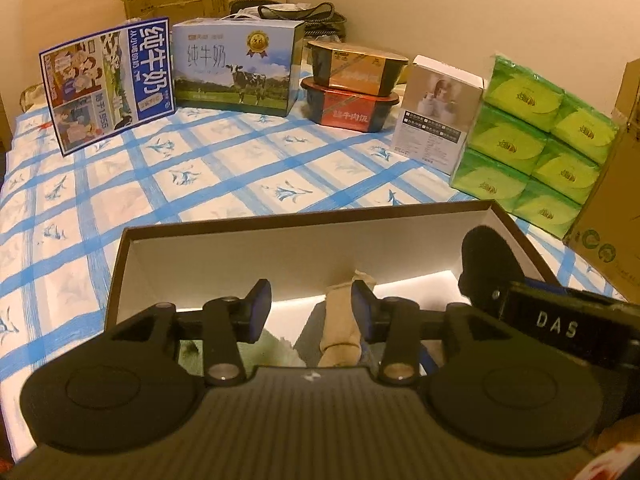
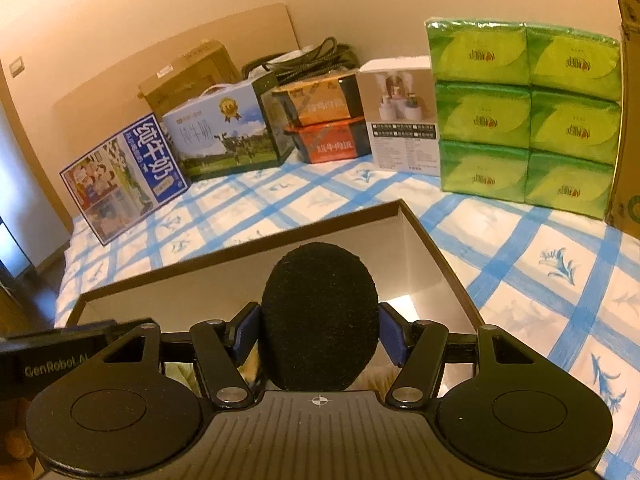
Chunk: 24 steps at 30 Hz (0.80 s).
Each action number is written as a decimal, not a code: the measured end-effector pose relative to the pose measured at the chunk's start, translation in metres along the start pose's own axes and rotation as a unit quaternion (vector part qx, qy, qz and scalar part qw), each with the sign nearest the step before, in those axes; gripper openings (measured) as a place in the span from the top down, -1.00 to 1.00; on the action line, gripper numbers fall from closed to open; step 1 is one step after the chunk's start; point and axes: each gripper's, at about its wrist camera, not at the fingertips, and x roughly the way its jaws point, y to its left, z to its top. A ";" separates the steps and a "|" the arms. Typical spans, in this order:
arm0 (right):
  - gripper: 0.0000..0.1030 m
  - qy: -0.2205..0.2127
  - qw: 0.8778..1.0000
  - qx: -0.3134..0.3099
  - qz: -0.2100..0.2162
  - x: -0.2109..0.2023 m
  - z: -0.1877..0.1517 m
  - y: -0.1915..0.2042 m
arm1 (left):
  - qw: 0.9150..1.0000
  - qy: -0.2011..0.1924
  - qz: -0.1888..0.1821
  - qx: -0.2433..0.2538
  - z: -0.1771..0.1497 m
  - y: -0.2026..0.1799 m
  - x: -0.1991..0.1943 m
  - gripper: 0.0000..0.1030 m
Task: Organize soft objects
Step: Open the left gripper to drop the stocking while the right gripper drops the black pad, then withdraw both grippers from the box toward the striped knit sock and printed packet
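Note:
An open brown box with white inner walls [image 1: 280, 256] sits on the blue-checked bedsheet; it also shows in the right wrist view [image 2: 424, 256]. My left gripper [image 1: 312, 312] is open over the box, above a beige sock [image 1: 340, 328] that lies inside beside other soft cloth. My right gripper [image 2: 318, 328] is shut on a black rolled sock [image 2: 320, 316] and holds it over the box's right part. That black sock also shows in the left wrist view [image 1: 486, 268], at the right.
Along the far side stand two milk cartons [image 1: 236, 68], stacked food tubs [image 1: 352, 88], a white box [image 1: 436, 108] and green tissue packs [image 1: 536, 140]. A cardboard box [image 1: 612, 216] stands at the right. Checked sheet [image 1: 200, 176] lies between them and the box.

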 end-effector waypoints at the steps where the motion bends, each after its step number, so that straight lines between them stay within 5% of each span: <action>1: -0.21 -0.005 1.000 0.002 0.002 0.000 0.001 0.000 | 1.000 0.001 -0.001 -0.002 0.000 0.001 -0.001 0.21; 6: -0.48 -0.026 0.999 0.013 0.019 -0.004 0.007 0.000 | 1.000 0.003 -0.003 -0.002 -0.002 0.003 -0.004 0.20; 24: -0.57 -0.013 0.999 -0.039 0.010 -0.096 -0.028 0.018 | 1.000 -0.013 0.001 -0.008 -0.030 0.008 -0.087 0.14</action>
